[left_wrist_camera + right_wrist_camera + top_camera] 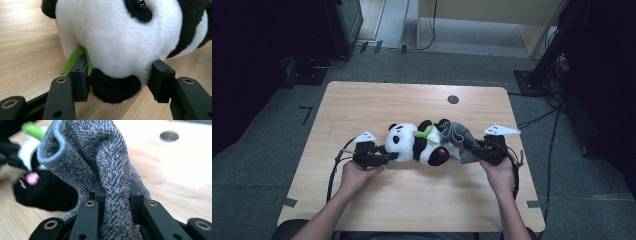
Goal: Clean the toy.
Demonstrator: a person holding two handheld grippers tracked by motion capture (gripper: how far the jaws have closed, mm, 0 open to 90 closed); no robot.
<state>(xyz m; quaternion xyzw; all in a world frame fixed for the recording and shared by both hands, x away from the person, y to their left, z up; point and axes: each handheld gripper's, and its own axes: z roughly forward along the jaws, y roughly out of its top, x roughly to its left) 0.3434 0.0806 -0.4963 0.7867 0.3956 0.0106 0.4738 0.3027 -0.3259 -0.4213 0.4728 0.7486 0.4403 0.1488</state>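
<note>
Left gripper [384, 156] clamps the plush panda's [414, 141] head from the left, its jaws pressed into the white fur. Right gripper [473, 146] pinches a fold of the grey cloth [458, 135], draped just right of the panda's black foot [45, 191], mid-table [412, 100].

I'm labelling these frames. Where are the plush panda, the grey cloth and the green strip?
plush panda [404, 141]: high view, on its white head.
grey cloth [110, 167]: right gripper view, on the bunched fold above the claw.
green strip [73, 60]: left gripper view, on its flat middle.
</note>
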